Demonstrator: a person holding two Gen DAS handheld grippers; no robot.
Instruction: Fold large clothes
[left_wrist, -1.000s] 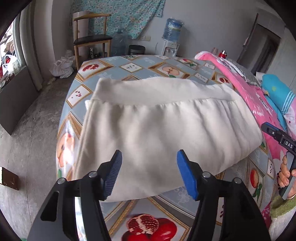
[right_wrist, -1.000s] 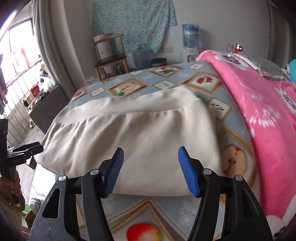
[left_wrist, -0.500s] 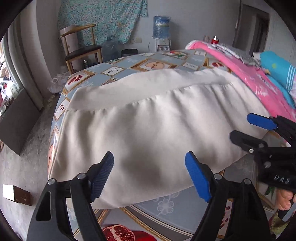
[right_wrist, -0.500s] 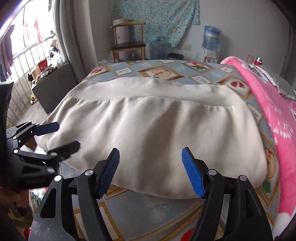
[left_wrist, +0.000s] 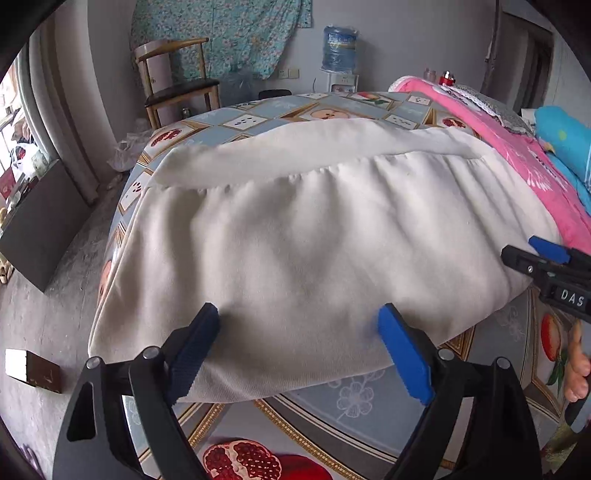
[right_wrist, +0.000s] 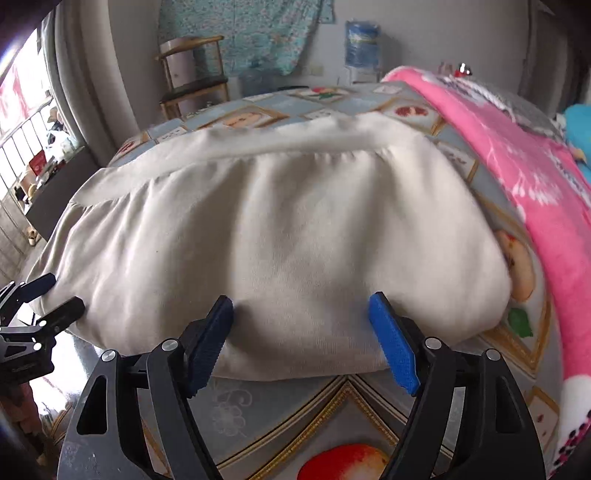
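A large cream-white garment (left_wrist: 314, 236) lies folded flat on the fruit-patterned bed cover (left_wrist: 354, 402), its waistband at the far side. It also fills the right wrist view (right_wrist: 280, 236). My left gripper (left_wrist: 299, 350) is open, its blue pads over the garment's near edge toward the left. My right gripper (right_wrist: 301, 339) is open, its pads over the near edge toward the right. Each gripper shows at the side of the other view: the right gripper (left_wrist: 543, 258), the left gripper (right_wrist: 44, 299).
A pink blanket (left_wrist: 517, 147) and a blue pillow (left_wrist: 565, 144) lie along the bed's right side. A wooden chair (left_wrist: 177, 81) and a water dispenser (left_wrist: 340, 55) stand by the far wall. Bare floor and a dark panel (left_wrist: 40, 229) are on the left.
Both grippers have moved forward and down to the garment's near edge, and the garment now fills more of each view. Both stayed open.
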